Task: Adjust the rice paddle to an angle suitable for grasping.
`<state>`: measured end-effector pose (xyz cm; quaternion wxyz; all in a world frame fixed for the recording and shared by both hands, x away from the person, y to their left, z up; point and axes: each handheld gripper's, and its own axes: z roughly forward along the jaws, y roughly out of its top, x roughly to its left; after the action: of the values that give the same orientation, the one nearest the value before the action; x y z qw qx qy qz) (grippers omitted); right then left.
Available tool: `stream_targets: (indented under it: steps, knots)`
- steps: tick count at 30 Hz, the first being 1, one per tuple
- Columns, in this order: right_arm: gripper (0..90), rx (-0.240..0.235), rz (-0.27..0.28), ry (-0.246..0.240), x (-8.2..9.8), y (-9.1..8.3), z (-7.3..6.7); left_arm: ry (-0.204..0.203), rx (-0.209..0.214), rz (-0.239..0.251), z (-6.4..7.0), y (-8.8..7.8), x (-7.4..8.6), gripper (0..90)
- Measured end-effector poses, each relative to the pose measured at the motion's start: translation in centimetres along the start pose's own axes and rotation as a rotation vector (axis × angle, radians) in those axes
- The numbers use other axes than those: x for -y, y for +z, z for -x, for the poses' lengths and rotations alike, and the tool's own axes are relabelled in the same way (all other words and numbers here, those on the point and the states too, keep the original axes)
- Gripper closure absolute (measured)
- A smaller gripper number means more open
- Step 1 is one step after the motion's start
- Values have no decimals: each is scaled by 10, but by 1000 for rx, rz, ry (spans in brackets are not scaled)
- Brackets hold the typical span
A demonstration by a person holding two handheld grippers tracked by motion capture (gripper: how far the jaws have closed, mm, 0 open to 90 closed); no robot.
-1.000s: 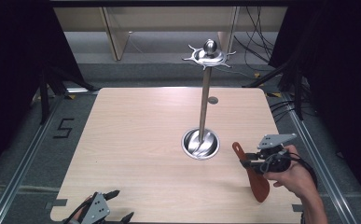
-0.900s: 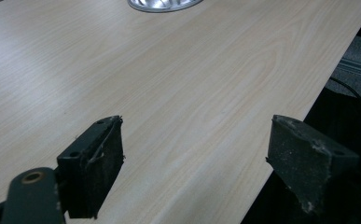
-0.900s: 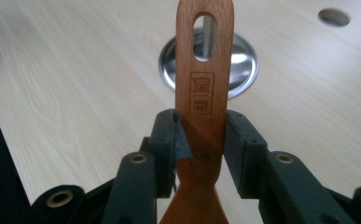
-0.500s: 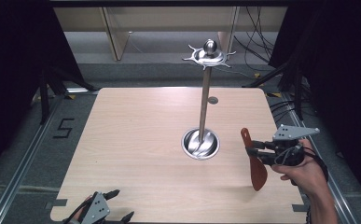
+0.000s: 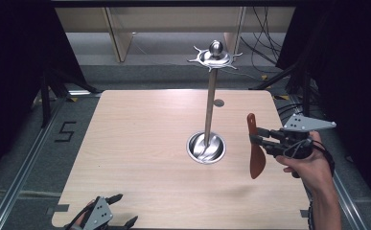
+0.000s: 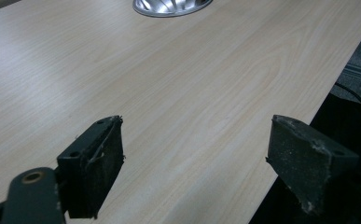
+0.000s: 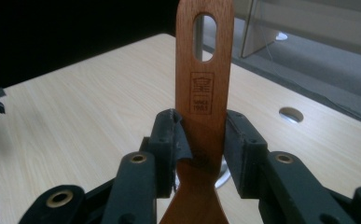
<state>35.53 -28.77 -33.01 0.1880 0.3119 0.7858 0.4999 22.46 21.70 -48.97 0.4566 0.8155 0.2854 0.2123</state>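
The wooden spatula (image 5: 256, 146) hangs upright in the air over the right side of the table (image 5: 140, 143), slotted handle end up and broad blade down, clear of the tabletop. The right tool (image 5: 259, 136) is clamped on its handle partway along, one pad on each edge; in the right gripper view the spatula (image 7: 205, 93) rises straight between the two pads, with the hanging slot above them and the blade widening below. The steel rack (image 5: 211, 96), a pole on a round dish base, stands just to the left of the spatula, apart from it. The left tool (image 5: 125, 211) rests at the near edge, its jaws wide apart and nothing between them.
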Motion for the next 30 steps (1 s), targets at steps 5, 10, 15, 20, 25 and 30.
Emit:
stream_targets:
  steps: [5, 10, 15, 20, 25, 30]
  knots:
    - [670, 1, 54, -17, -13, -5, -3, -2, 3, -5, 0, 0, 0, 177]
    - [671, 6, 102, -32, -25, -6, -4, -11, 3, 1, 0, 0, 0, 177]
    - [670, 10, 141, -26, -34, -6, -6, 8, -2, -9, -2, -2, 0, 178]
    - [671, 5, 151, -39, -43, -4, -7, -10, -1, -9, -1, -1, 0, 178]
    - [670, 5, 156, -68, -55, -2, -5, 2, 0, -11, -2, -1, 0, 177]
    - [671, 1, 182, -65, -72, -4, -6, -5, 8, -23, -2, -2, 0, 178]
